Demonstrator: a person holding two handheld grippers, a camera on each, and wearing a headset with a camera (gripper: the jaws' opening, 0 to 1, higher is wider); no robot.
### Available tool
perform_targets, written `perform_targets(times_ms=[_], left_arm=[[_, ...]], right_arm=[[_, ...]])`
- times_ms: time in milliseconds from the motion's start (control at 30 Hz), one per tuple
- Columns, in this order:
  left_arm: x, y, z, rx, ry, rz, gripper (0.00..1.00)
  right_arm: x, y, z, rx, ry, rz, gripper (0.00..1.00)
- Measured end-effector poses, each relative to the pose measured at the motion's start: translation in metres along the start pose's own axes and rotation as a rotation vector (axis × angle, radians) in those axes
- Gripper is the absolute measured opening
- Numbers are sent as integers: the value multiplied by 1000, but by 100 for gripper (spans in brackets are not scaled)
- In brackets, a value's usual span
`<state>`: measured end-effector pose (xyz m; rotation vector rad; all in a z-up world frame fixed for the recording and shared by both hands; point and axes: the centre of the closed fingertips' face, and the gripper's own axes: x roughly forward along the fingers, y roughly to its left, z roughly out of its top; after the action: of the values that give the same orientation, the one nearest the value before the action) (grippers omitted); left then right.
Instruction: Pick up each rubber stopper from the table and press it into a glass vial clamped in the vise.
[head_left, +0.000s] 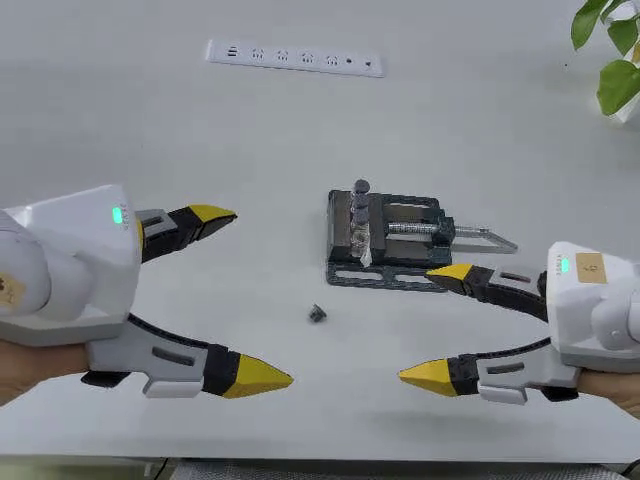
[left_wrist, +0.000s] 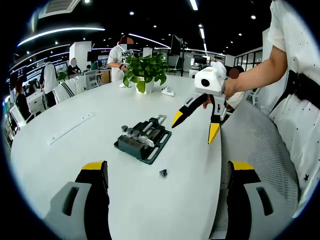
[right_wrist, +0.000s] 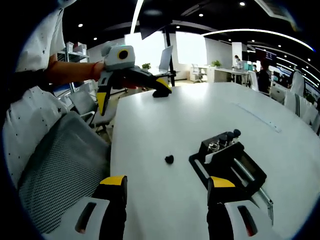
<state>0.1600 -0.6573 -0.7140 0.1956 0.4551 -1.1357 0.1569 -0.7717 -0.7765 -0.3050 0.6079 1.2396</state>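
Stopper (head_left: 317, 314) lay loose on the table (head_left: 200, 130), just in front of the vise (head_left: 410, 215) and between my two tools, and nothing had hold of it, so I judged the step in hand to be the pick-up, not yet begun. The left gripper (head_left: 260, 296) hung wide open and empty, its yellow-tipped jaws well apart. The right gripper (head_left: 416, 322) was spread just as wide, also empty, with its upper tip near the vise's near corner. The vials (head_left: 357, 225) stood in a short row clamped in the vise. The far one seemed to carry a dark stopper already and the others looked uncapped, though the glass was too small for me to be sure. The next move, as I read it, called for lowering one gripper over the stopper and narrowing the gap a good deal, since the piece is small. I would then pinch it by its sides, carry it to an open vial and press straight down, because a skewed push could cock the plug or stress the glass. As for writing, I found no brand. A tan sticker (head_left: 590, 266) on the right gripper bore a mark I could not read, and the power strip (head_left: 295, 57) showed no legible lettering.
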Motion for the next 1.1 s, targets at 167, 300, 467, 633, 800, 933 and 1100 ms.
perform_targets(times_ms=[167,300,467,633,800,933,1100], left_arm=[[1,-1,-3,-5,7,-3,99],[1,-1,-4,-11,4,-1,99],[1,-1,-5,-16,1,0,99],[1,-1,-5,-23,-1,1,99],[2,0,-6,-27,-2,0,99],[3,0,-7,-31,-3,-1,99],[3,1,-8,-36,-4,1,99]], right_arm=[[14,-1,2,-16,1,1,52],[25,0,3,-26,9,7,45],[39,2,4,-44,20,16,34],[51,0,9,-46,17,11,27],[61,1,9,-55,28,15,22],[68,-1,8,-56,34,16,19],[75,-4,4,-61,48,21,14]])
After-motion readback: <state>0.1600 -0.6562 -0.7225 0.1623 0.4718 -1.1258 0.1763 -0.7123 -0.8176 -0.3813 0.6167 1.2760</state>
